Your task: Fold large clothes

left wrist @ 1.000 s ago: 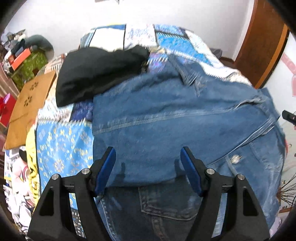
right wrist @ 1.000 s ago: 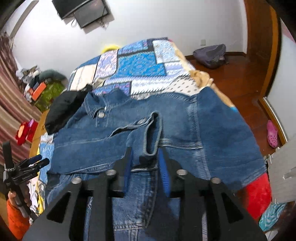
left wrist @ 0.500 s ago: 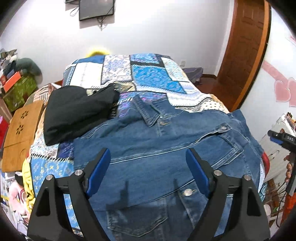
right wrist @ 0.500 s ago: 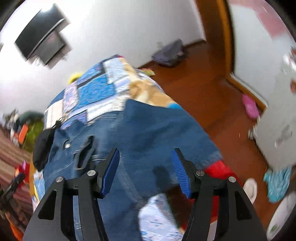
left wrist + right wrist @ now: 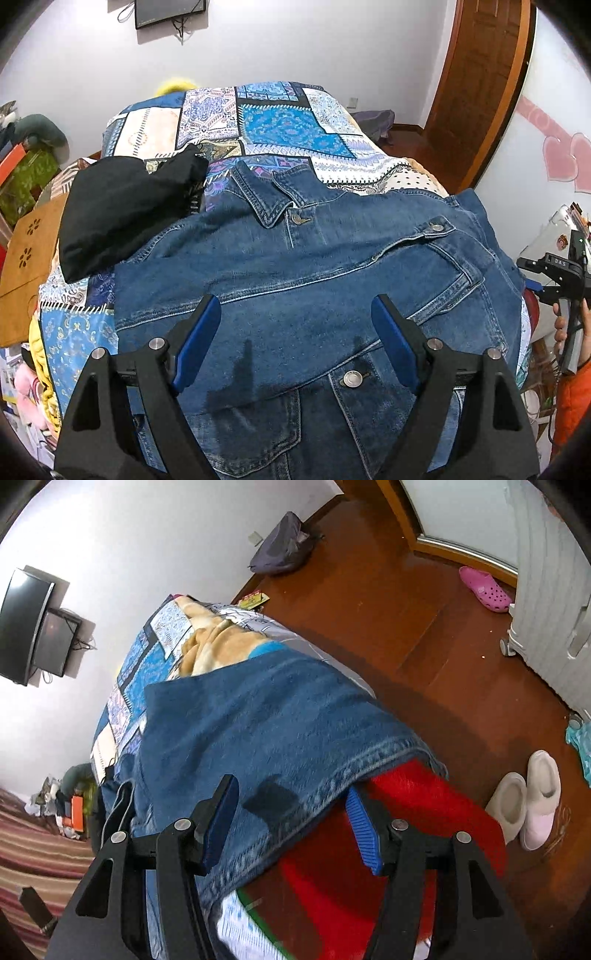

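The jacket (image 5: pixel 295 280) lies spread on the bed (image 5: pixel 280 125). Left hand-held gripper (image 5: pixel 295 339) hovers above it, spread; right hand-held gripper (image 5: pixel 291 827), spread too, probably lines up its hem.

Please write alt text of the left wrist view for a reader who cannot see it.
The open left gripper hovers above a blue denim jacket spread on a bed with a patchwork quilt. A black garment lies beside the jacket's collar, and the right gripper shows at the frame's right edge.
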Demonstrator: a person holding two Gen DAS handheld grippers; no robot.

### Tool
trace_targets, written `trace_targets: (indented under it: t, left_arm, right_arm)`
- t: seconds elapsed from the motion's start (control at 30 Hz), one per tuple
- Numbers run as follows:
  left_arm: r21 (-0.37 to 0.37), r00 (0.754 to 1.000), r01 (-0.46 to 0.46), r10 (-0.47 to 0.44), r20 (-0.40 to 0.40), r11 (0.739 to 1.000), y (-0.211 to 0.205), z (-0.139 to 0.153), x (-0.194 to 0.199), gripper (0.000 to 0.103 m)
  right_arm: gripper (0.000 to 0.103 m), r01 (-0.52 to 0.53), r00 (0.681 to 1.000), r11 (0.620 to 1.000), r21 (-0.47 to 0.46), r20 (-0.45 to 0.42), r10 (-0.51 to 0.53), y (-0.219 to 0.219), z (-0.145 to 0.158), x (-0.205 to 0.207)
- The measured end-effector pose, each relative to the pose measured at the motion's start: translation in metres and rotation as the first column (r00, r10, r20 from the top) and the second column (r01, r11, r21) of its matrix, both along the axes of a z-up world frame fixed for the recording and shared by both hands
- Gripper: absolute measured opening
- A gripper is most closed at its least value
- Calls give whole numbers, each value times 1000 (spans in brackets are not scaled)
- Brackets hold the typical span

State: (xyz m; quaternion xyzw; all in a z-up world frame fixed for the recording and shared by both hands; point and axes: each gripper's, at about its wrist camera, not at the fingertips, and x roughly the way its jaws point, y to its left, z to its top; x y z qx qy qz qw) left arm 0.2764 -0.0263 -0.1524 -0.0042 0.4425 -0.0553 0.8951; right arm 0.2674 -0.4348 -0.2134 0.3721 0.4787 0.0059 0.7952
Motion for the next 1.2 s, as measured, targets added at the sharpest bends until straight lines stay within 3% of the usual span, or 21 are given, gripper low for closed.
trace_targets:
  t: [0.2,0.3,0.47,0.73,0.9,1.0,1.2]
  left_arm:
    - [-6,1000,-20,20,-3,1000,6,-2,-2,83]
    - [4,999,-33,33,-1,999,10,-3,-6,83]
    - [-2,999,-45,45,7,999,21,-3,-14,83]
    - [-20,997,-68,69,17,997,40,-4,-24,83]
    - [-21,997,-75,75,30,997,49,-2,-32,83]
    - [-18,996,-82,82,36,996,54,-1,-36,83]
    - [-33,995,-98,99,30,995,64,-3,-42,83]
  right_arm:
    - [53,52,999,997,-62,4,-52,1,-4,12]
    - [26,74,997,982,-174,-11,-78,4,0,15]
    - [11,63,997,967,-246,47,-53,9,22,6]
    - [8,-5,967,965,-264,244,72,42,104,3]
    - [8,-127,904,932,-341,348,250,105,146,-3]
    - [8,-234,862,907,-350,358,360,143,148,-6]
    - [8,-389,830,851,-352,267,490,195,111,-4]
